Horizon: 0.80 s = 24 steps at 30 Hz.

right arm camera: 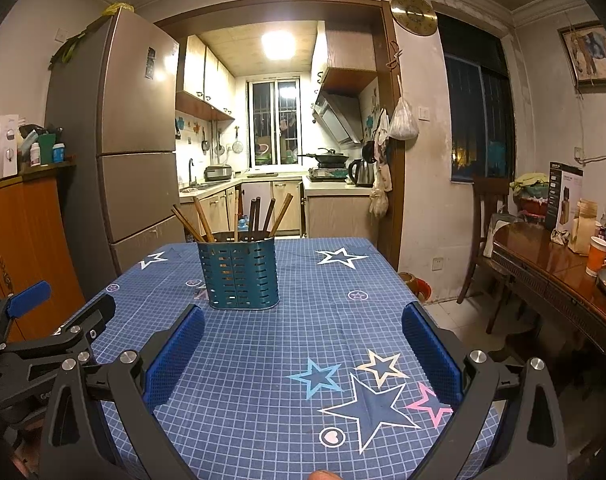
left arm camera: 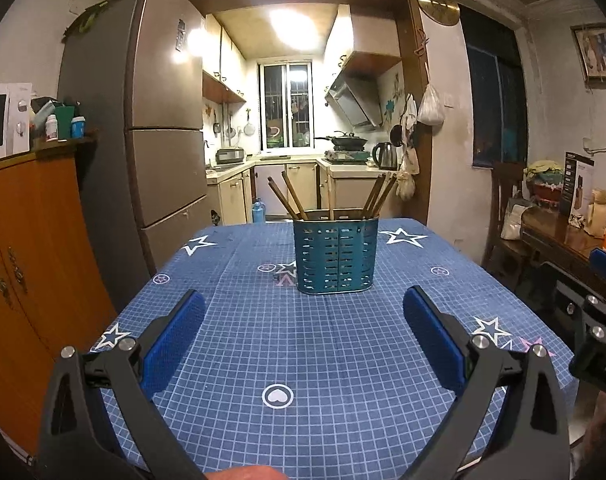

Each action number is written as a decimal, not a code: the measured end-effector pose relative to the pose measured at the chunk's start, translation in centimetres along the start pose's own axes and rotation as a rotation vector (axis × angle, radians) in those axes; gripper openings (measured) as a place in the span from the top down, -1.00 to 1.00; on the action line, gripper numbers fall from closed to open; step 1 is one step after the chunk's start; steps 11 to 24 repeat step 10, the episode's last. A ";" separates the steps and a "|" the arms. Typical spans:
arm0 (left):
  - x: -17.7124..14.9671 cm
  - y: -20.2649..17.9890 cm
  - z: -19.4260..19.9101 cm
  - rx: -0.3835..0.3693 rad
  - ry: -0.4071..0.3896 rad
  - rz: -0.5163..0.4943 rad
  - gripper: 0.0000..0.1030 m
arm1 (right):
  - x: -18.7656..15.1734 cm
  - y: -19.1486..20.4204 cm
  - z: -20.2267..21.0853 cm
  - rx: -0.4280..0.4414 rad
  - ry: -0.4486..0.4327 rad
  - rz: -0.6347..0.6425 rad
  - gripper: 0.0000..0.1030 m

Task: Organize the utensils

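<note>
A teal perforated utensil holder [left arm camera: 335, 256] stands upright on the blue star-patterned tablecloth [left arm camera: 303, 340], past the table's middle. Several wooden chopsticks [left arm camera: 291, 198] lean out of it to both sides. My left gripper [left arm camera: 305, 308] hangs open above the near part of the table, nothing between its blue pads [left arm camera: 175, 340]. In the right wrist view the same holder [right arm camera: 239, 274] with its chopsticks [right arm camera: 201, 216] stands ahead and to the left. My right gripper [right arm camera: 303, 320] is open and holds nothing. The left gripper's fingers [right arm camera: 27, 294] show at that view's left edge.
An orange wooden cabinet [left arm camera: 27, 264] and a tall fridge [left arm camera: 151, 120] stand left of the table. A dark wooden side table [right arm camera: 559, 276] with boxes and a paper cup [right arm camera: 597, 256] is on the right, a chair [right arm camera: 489, 232] beside it. A kitchen lies beyond the doorway.
</note>
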<state>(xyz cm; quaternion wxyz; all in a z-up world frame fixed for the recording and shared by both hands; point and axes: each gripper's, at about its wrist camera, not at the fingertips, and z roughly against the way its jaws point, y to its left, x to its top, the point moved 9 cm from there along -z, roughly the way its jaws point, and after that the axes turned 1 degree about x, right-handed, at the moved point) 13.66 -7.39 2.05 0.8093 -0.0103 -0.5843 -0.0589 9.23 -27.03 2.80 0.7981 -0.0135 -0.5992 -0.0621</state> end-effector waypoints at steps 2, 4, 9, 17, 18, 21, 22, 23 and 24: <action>0.0 0.0 0.0 0.017 -0.007 -0.015 -0.87 | 0.0 -0.1 -0.1 0.001 0.000 -0.001 -0.91; -0.1 0.1 0.0 0.029 0.002 -0.022 -0.87 | 0.1 -0.1 -0.1 0.001 -0.001 -0.002 -0.91; -0.2 0.0 -0.2 0.042 0.015 -0.040 -0.87 | 0.1 0.0 -0.1 0.002 0.001 -0.002 -0.91; -0.2 0.1 -0.2 0.042 0.019 -0.039 -0.87 | 0.1 0.0 -0.1 0.002 0.002 -0.002 -0.91; -0.2 0.1 -0.2 0.042 0.019 -0.039 -0.87 | 0.1 0.0 -0.1 0.002 0.002 -0.002 -0.91; -0.2 0.1 -0.2 0.042 0.019 -0.039 -0.87 | 0.1 0.0 -0.1 0.002 0.002 -0.002 -0.91; -0.2 0.1 -0.2 0.042 0.019 -0.039 -0.87 | 0.1 0.0 -0.1 0.002 0.002 -0.002 -0.91; -0.2 0.1 -0.2 0.042 0.019 -0.039 -0.87 | 0.1 0.0 -0.1 0.002 0.002 -0.002 -0.91; -0.2 0.1 -0.2 0.042 0.019 -0.039 -0.87 | 0.1 0.0 -0.1 0.002 0.002 -0.002 -0.91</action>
